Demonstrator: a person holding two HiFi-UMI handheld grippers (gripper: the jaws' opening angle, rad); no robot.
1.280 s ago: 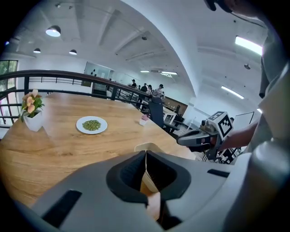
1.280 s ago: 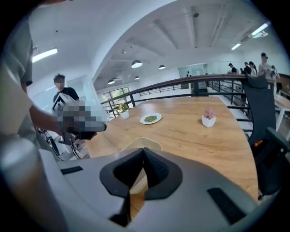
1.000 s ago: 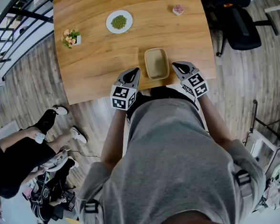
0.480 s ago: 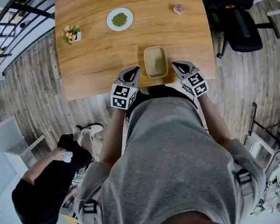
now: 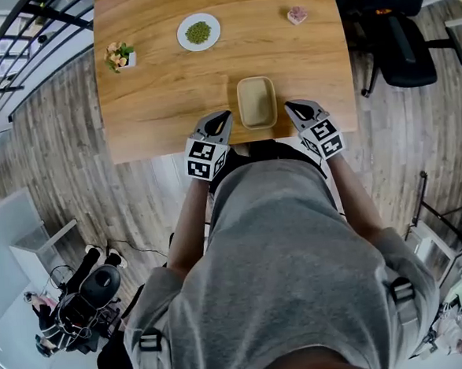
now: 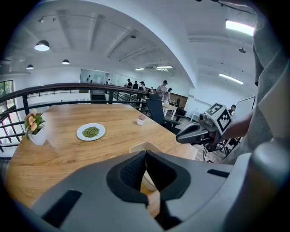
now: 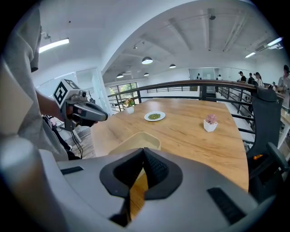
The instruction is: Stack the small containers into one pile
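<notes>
Head view: a single beige rectangular container (image 5: 258,103) is seen standing upright near the front edge of the wooden surface (image 5: 161,90), between the two grippers. The left gripper (image 5: 223,119) is held near its left wall and the right gripper (image 5: 292,108) near its right wall; contact cannot be made out on either side. In the left gripper view the jaws are seen pressed together with nothing between them, and the same is shown in the right gripper view, so both are closed and empty. The container's rim shows just beyond each set of tips.

No second loose container is visible, and it cannot be told whether the beige one is a single piece or several already nested.

The container is judged to be light and thin-walled, with a matte finish that should not be slippery. Its walls are likely to flex if squeezed hard, and an empty tub of this kind may slide when nudged. A hold is best taken on the rim of a long wall, one jaw inside and one outside, with gentle pressure.

Farther back, well apart, a plate (image 5: 197,33) of green food, a flower pot (image 5: 117,58) and a small pink plant (image 5: 296,14) are seen.
</notes>
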